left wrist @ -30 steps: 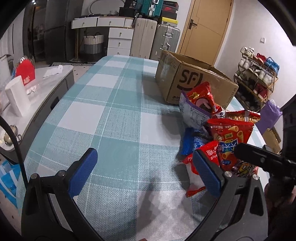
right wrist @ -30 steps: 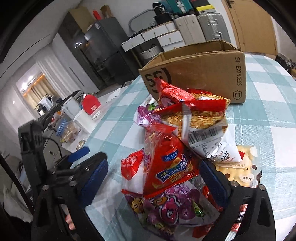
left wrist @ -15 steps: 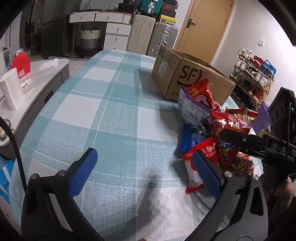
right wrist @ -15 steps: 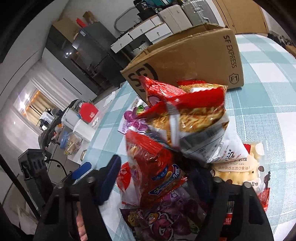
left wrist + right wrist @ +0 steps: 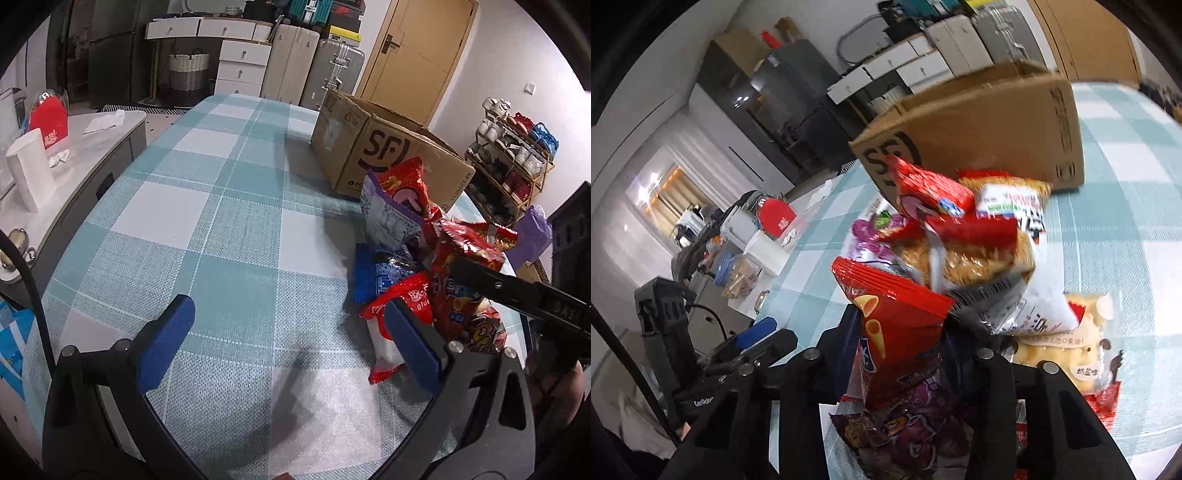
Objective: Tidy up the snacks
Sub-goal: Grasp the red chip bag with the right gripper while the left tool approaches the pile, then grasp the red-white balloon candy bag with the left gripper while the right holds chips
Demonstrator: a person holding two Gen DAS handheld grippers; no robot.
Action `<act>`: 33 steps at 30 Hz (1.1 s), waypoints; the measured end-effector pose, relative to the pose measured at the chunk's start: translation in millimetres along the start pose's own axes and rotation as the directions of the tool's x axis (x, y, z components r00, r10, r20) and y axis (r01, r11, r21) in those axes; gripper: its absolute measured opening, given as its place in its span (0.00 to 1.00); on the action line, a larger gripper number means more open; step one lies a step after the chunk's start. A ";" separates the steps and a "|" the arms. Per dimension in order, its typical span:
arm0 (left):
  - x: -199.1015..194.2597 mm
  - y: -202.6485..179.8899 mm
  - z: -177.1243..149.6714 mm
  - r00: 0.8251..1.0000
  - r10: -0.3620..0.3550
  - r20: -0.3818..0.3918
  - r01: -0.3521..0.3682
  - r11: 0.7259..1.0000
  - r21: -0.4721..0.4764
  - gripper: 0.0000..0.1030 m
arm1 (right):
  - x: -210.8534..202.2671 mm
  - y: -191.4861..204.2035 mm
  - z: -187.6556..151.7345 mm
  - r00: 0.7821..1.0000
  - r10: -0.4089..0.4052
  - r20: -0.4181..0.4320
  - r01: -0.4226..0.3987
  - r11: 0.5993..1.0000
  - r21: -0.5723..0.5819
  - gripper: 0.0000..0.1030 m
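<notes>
- Left hand-held gripper (image 5: 284,332) is spread wide with nothing between the blue pads, just hanging over bare checked surface (image 5: 207,206), well to the left of the snack pile (image 5: 417,266). Nothing to report on handling there.
- The pile is my landmark: it sits on the surface just in front of the cardboard box (image 5: 388,147), which is open at the top. My guess is that's where the snacks end up.
- On the left edge of the pile, a blue packet (image 5: 369,277) and a red-and-white bag (image 5: 402,314) lie low on the cloth. Both look like thin crinkly film, light and slippery, so I'd pinch a sealed edge instead of the puffy middle.
- Right hand-held gripper (image 5: 901,347) is clamped on the red chip bag (image 5: 897,332) at the near side of the pile, pads pressing into the lower half of the bag. The bag stands upright between them with its crimped top sticking up above the pads.
- That bag should be really light, air-filled and squishy, with brittle stuff inside. A grip across the belly can crush the chips or let the foil slide. Grabbing nearer the crimped seam seems safer to me.
- Behind it in the pile is a noodle-snack bag (image 5: 979,254), and to the right a clear biscuit pack (image 5: 1071,347) lies flat. Same deal: light, fragile contents, slick wrappers.
- Since the bags overlap, lifting one could drag its neighbours along.
</notes>
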State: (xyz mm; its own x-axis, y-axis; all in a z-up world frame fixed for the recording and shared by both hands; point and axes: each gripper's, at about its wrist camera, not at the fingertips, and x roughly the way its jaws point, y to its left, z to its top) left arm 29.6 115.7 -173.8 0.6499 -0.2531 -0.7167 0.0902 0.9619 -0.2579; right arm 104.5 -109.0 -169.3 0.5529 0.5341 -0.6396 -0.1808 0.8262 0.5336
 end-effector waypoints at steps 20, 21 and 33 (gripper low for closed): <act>-7.8 -32.0 -3.7 0.998 -0.015 -0.056 0.017 0.999 0.033 0.99 | -105.7 -1.8 -1.1 0.962 0.169 0.216 -0.164 0.986 -0.040 0.40; -6.4 -35.3 -3.5 0.998 -0.023 -0.066 0.025 0.999 0.032 0.99 | -111.7 -4.0 -2.2 0.960 0.169 0.224 -0.164 0.986 -0.040 0.40; 15.0 -65.6 -7.4 0.987 -0.044 -0.157 0.051 0.998 0.041 0.99 | -161.4 -35.3 -20.9 0.944 0.148 0.295 -0.155 0.988 0.000 0.40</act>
State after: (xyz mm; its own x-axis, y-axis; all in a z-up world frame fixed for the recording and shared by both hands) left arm 27.8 48.1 -172.4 0.5184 -0.3080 -0.7978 0.1538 0.9513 -0.2673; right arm 4.7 -220.6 -96.5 0.7351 0.5738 -0.3611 -0.2646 0.7332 0.6264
